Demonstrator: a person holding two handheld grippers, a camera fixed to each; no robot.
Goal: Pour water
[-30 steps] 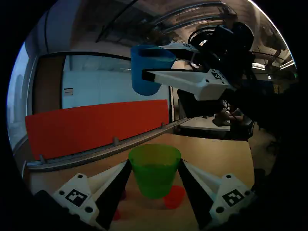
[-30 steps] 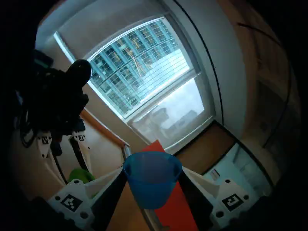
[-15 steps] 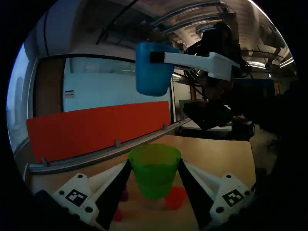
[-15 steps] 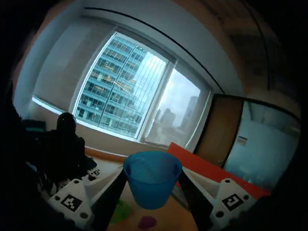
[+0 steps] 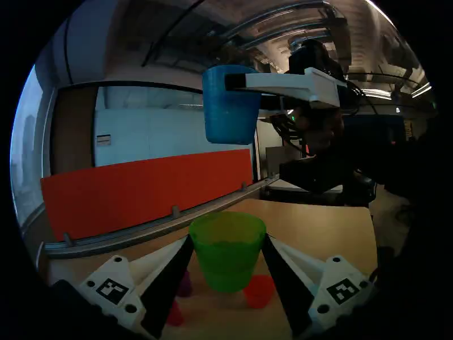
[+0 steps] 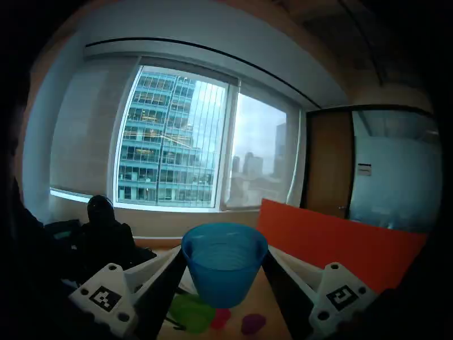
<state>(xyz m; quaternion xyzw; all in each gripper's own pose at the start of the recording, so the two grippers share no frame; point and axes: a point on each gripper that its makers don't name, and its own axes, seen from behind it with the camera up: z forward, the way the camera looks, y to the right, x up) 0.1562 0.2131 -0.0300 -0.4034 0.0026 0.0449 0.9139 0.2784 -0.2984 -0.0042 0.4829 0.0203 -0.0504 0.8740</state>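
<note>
1. The blue cup is upright, clamped between the right gripper's fingers, high above the green cup; it possibly holds water.
2. The left gripper is clamped on the green cup, over the table.
3. A red piece and a purple piece lie beneath, towards the table's near edge.

Right gripper view: daylight is pouring through the window and backlighting the translucent blue cup, while the lower left corner is sinking into near-black shadow. Left gripper view: the room is lying dim. Ceiling lights are glaring faintly at upper right, the right side is fading to darkness, and the orange panel and green cup are showing saturated colour. In both, fisheye distortion is bowing straight edges and softening detail toward the rim.
</note>
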